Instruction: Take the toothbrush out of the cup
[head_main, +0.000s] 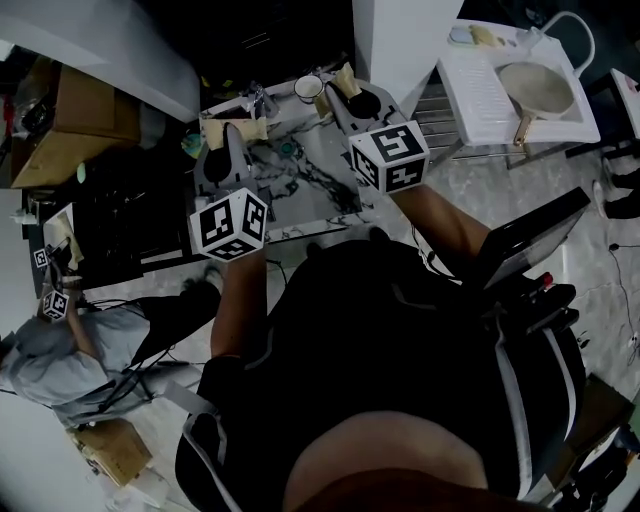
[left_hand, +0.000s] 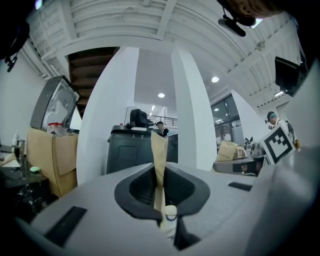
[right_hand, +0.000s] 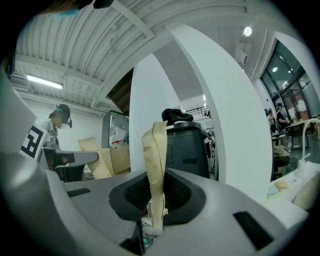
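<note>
My left gripper (head_main: 232, 135) is held level over the marble table (head_main: 300, 180), shut on an upright tan paper packet (left_hand: 159, 150); a small white capped piece (left_hand: 170, 216) shows at the packet's base. My right gripper (head_main: 347, 85) is further back and to the right, shut on a second tan paper packet (right_hand: 155, 150). Just left of the right gripper's tip, a white cup (head_main: 308, 88) stands at the table's far edge. I cannot make out what is inside it, and no toothbrush is plainly visible. Each gripper's marker cube (left_hand: 277, 142) (right_hand: 32, 141) appears in the other's view.
A cardboard box (head_main: 60, 120) sits at the far left. A white stand with a round pan (head_main: 530, 90) is at the upper right. Another person (head_main: 60, 350) sits low on the left. Ahead of the grippers are a black bin (left_hand: 130, 150) and white columns (left_hand: 187, 110).
</note>
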